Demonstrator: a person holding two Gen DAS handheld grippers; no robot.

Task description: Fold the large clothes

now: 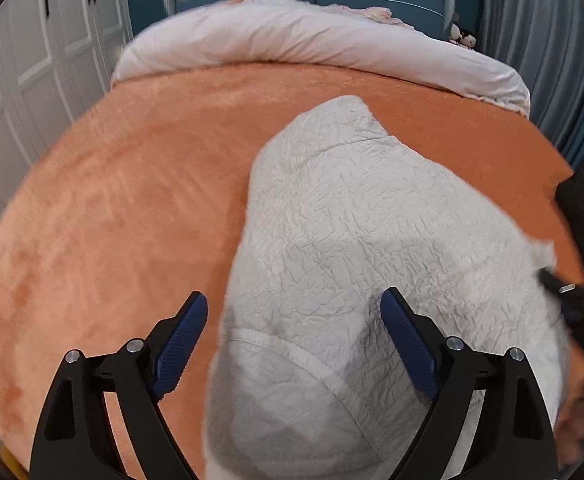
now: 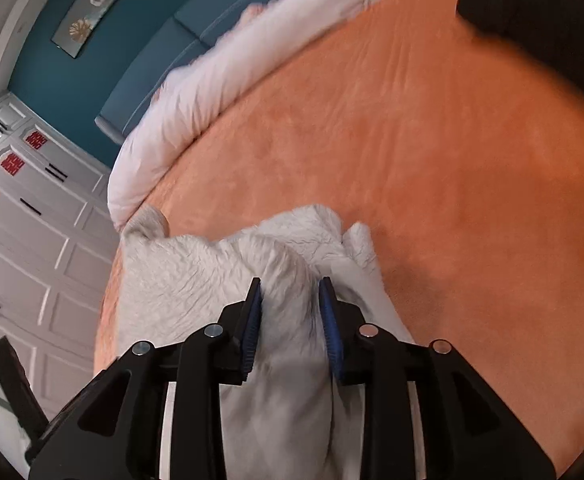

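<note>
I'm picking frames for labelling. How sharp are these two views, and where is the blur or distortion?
Left wrist: garment crinkles crisp mid-frame, smeared at the right edge; fisheye bows the bed. Right wrist: softer, with the garment blurred, the top right corner smeared dark, and the wardrobe curved.

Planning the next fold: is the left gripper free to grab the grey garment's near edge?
Probably yes. The left gripper hangs open right over the grey garment, holding nothing, with nothing between its jaws and the cloth.

Crinkled pale-grey garment [image 1: 351, 240], orange bedspread [image 1: 132, 200]
</note>
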